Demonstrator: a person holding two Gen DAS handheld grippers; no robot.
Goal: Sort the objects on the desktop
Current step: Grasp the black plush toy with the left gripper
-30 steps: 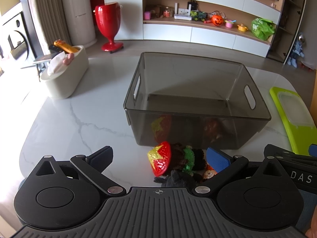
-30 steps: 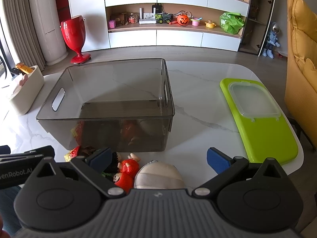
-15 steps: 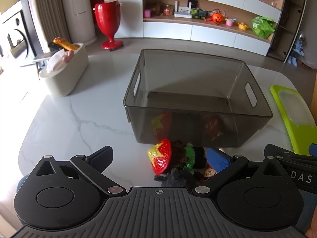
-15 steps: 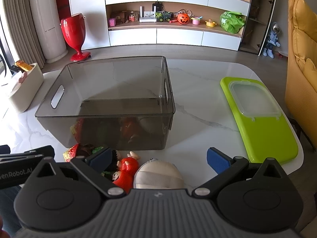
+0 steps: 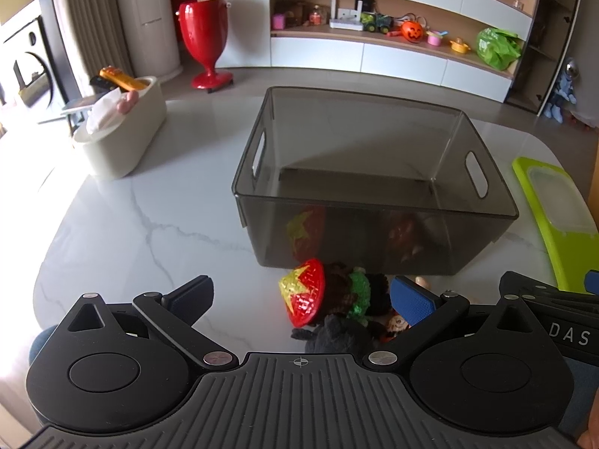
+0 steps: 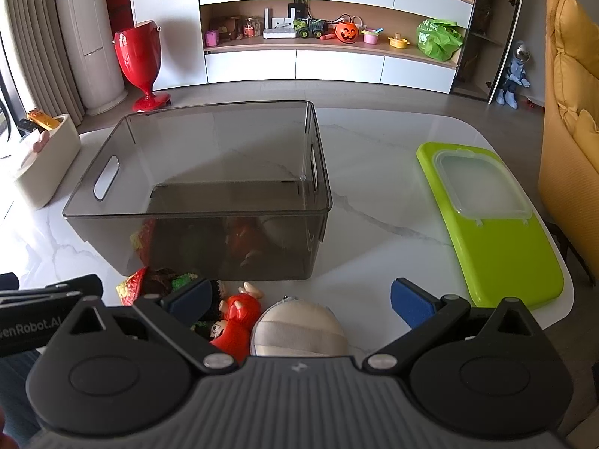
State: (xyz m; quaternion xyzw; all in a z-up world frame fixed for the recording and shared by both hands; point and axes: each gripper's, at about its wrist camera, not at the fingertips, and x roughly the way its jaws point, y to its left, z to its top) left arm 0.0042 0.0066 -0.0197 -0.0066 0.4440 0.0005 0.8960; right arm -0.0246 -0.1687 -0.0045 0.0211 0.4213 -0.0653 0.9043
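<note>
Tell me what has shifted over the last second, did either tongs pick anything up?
Nothing was taken hold of. Both views crept slightly forward toward the smoky transparent plastic bin. The left tongs and right tongs stayed open. The red-and-yellow strawberry toy, the small red figurine and the beige striped pouch lie where they were on the white marble table; the lime-green lid too.
</note>
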